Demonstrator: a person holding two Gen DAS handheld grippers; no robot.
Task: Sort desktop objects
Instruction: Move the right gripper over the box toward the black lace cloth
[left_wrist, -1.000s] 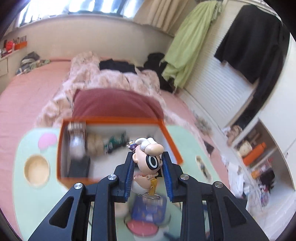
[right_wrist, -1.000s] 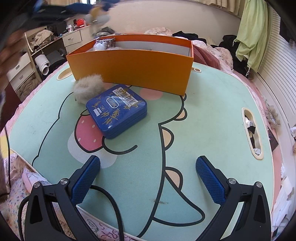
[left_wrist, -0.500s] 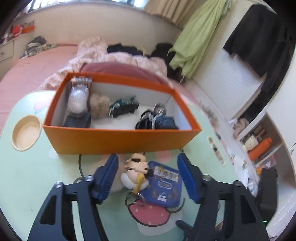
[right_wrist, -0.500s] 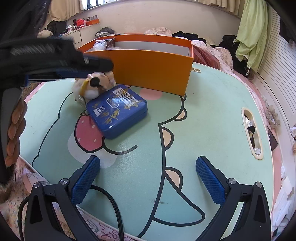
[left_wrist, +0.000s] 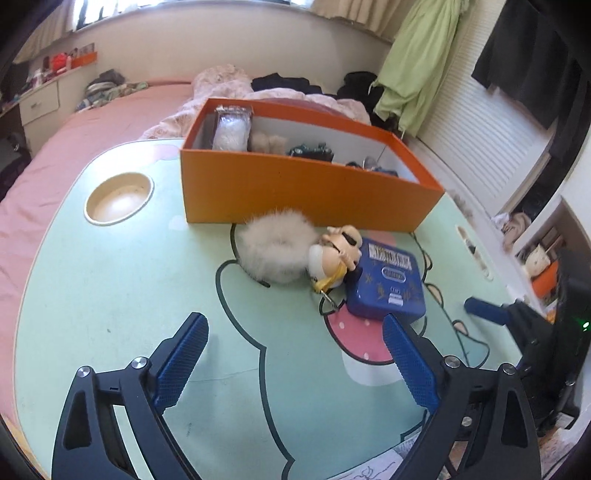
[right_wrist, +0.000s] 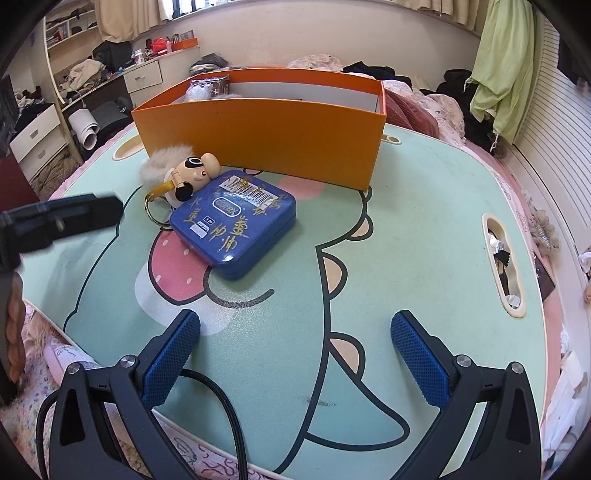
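A small cartoon figurine keychain (left_wrist: 334, 254) (right_wrist: 192, 173) lies on the green table, leaning between a fluffy white pompom (left_wrist: 275, 251) (right_wrist: 164, 160) and a blue tin (left_wrist: 386, 282) (right_wrist: 236, 221). Behind them stands an orange box (left_wrist: 295, 192) (right_wrist: 258, 136) that holds several small items. My left gripper (left_wrist: 293, 325) hovers just short of the figurine. Its jaws are opening wide and nothing is between them. My right gripper (right_wrist: 295, 321) is open and empty over the table's near part. One of its blue fingers (left_wrist: 484, 310) shows in the left wrist view.
A round cup recess (left_wrist: 118, 199) sits in the table's left corner. A long slot (right_wrist: 502, 266) with wrappers lies near the right edge. A black cable (right_wrist: 221, 406) crosses the near edge. A bed with clothes lies behind the box.
My left gripper has let go of the figurine, spread its jaws and sunk back toward the table. The figurine now lies beside the blue tin. The right gripper has not moved.
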